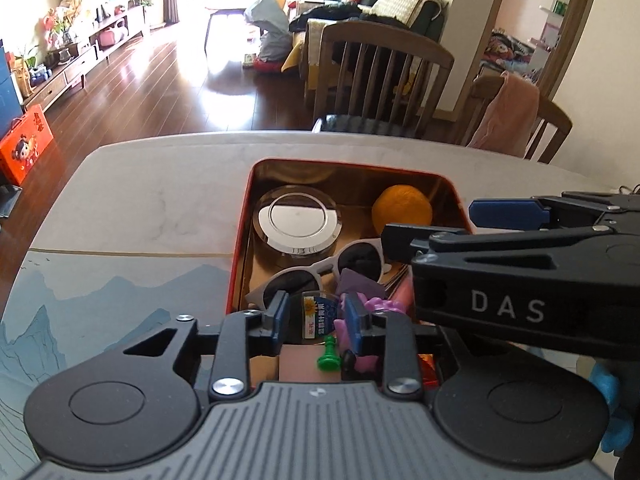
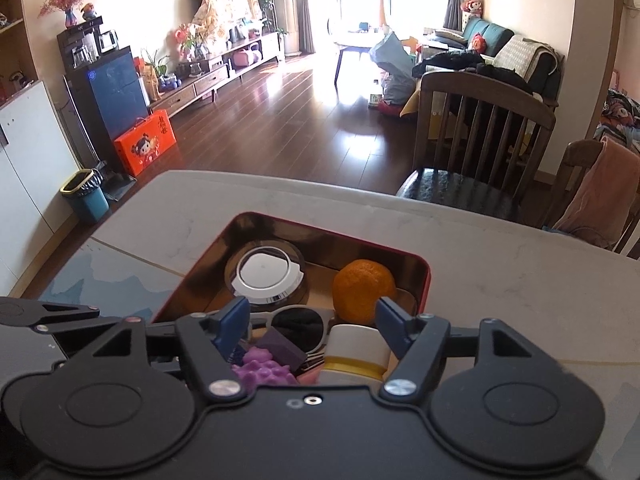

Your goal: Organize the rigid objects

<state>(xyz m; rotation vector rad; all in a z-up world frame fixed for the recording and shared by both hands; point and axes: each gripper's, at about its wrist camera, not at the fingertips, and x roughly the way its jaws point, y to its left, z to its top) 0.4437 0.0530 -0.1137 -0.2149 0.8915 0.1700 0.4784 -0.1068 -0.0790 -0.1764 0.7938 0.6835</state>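
Note:
A red tin box [image 1: 240, 240] with a gold inside sits on the table and also shows in the right wrist view [image 2: 424, 280]. In it lie a round glass lid [image 1: 298, 220], an orange [image 1: 402, 208], white sunglasses [image 1: 320, 268], purple toys [image 2: 264, 368] and a white bottle with a yellow band [image 2: 356, 354]. My left gripper [image 1: 314, 314] is shut on a small round labelled container [image 1: 316, 316] over the box's near end. A green chess pawn [image 1: 329, 356] lies below it. My right gripper [image 2: 312, 324] is open above the box and holds nothing.
The table has a grey marble top [image 1: 160, 184] and a blue landscape mat [image 1: 100, 300]. Wooden chairs [image 2: 480, 128] stand at the far edge, one with a pink cloth [image 2: 600, 196]. My right gripper's body [image 1: 520, 276] crosses the left wrist view at right.

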